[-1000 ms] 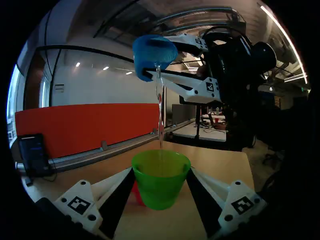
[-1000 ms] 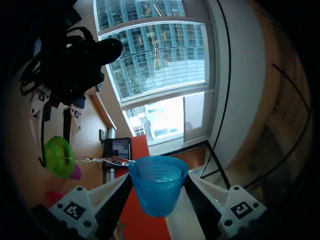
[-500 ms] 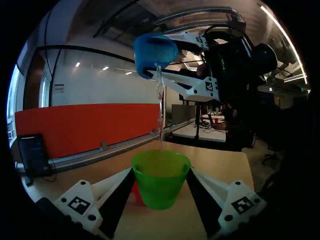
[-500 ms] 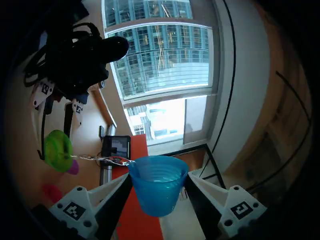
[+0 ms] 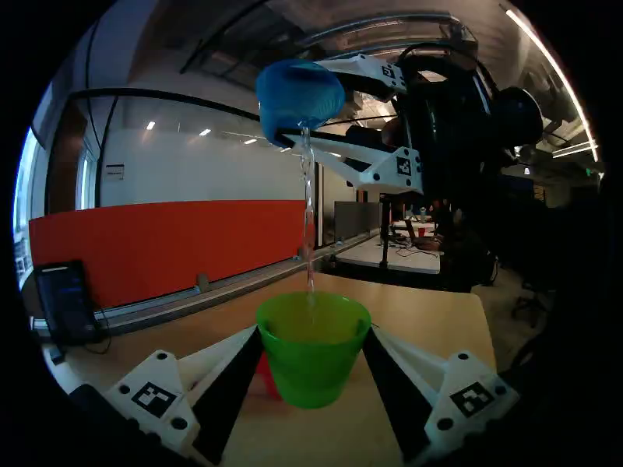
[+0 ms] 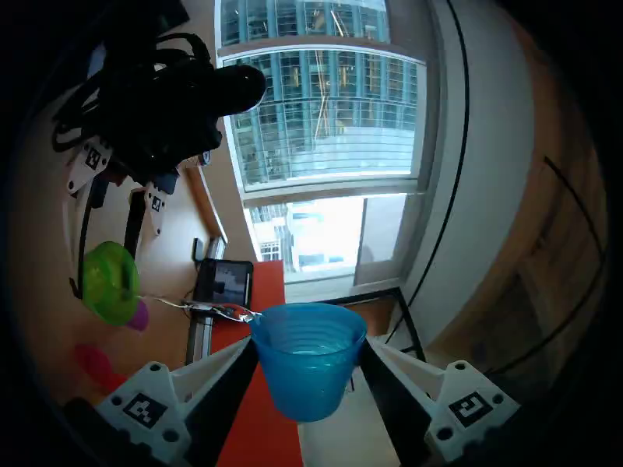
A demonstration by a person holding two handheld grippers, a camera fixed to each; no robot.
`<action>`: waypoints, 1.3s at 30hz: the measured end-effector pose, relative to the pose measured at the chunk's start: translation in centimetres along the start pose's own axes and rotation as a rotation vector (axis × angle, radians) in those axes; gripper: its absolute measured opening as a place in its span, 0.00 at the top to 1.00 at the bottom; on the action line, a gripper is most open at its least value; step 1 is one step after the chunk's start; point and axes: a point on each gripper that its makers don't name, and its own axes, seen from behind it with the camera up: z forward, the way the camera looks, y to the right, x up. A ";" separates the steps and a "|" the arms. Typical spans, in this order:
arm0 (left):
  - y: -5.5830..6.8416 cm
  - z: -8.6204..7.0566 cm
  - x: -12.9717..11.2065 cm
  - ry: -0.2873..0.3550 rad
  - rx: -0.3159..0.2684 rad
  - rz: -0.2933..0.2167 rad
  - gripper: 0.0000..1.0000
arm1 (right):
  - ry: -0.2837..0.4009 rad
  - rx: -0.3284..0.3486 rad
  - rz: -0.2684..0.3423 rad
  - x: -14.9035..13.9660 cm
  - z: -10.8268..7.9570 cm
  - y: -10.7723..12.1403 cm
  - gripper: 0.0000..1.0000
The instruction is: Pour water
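Note:
In the left gripper view my left gripper [image 5: 311, 354] is shut on a green cup [image 5: 313, 356], held upright above a wooden table [image 5: 424, 319]. High above it the right gripper [image 5: 307, 109] holds a blue cup [image 5: 297, 100] tipped over, and a thin stream of water [image 5: 308, 218] falls from its rim into the green cup. In the right gripper view my right gripper [image 6: 309, 366] is shut on the blue cup [image 6: 307, 370]; water [image 6: 210, 309] leaves its rim toward the green cup [image 6: 109, 282], held by the left gripper [image 6: 105, 241].
A red cup [image 5: 267, 375] stands on the table just behind the green cup. A purple cup [image 6: 139, 315] and a pink cup [image 6: 92, 362] lie near the green one. A dark tablet [image 5: 66, 300] leans by an orange partition [image 5: 171, 241]. Large windows [image 6: 327, 132] are beyond.
The blue cup has tipped a little further and shifted slightly up and left in the left gripper view. The water keeps running. The green cup has stayed put.

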 end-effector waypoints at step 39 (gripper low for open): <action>0.0 0.2 0.1 0.000 -0.002 -0.003 0.14 | 0.011 -0.008 -0.177 1.2 0.2 0.7 0.11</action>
